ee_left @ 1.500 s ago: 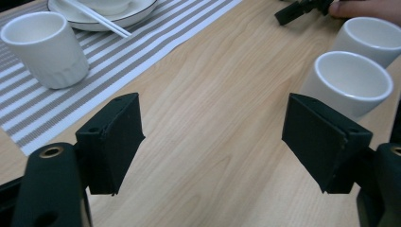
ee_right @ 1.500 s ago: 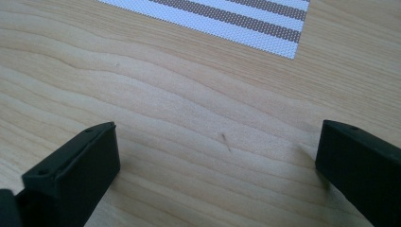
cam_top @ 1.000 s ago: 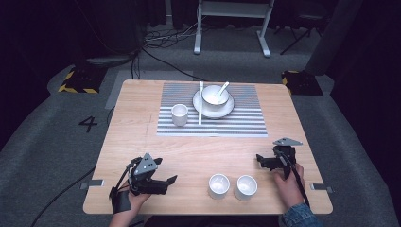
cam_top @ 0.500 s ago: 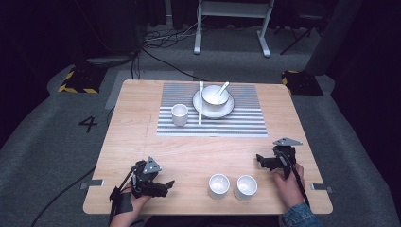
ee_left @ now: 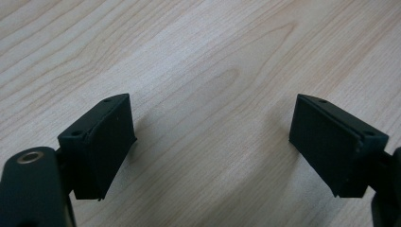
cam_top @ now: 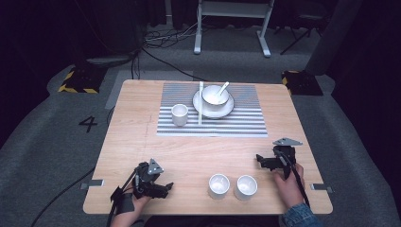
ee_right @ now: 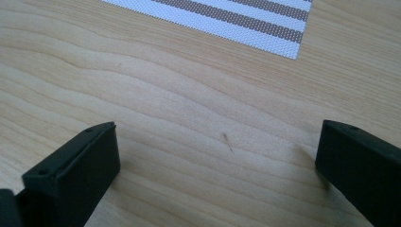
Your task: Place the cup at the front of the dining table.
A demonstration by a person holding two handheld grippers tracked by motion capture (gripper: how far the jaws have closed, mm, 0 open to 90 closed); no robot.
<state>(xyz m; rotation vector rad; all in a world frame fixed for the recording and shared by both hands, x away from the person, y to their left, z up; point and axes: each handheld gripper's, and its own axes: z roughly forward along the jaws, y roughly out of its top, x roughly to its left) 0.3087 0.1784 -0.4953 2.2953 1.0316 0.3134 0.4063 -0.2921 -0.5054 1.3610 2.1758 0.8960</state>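
Left tongs [cam_top: 166, 187] spread over bare table [cam_top: 142, 132], lower left of frame, shifted slightly lower than before, right tongs [cam_top: 259, 160] spread and unmoved at lower right, two cups [cam_top: 219, 186] between them

Three cups stand on the table [cam_top: 142, 123]: one cup [cam_top: 179, 115] sits on the striped mat [cam_top: 236, 120], and two cups [cam_top: 219, 185] [cam_top: 246, 187] stand side by side off the mat, near the table's front edge. On the mat there is also one plate [cam_top: 227, 110], one bowl [cam_top: 215, 94] on it, one spoon [cam_top: 222, 88] in the bowl, and one pair of chopsticks [cam_top: 200, 101] left of the plate. One mat lies there.
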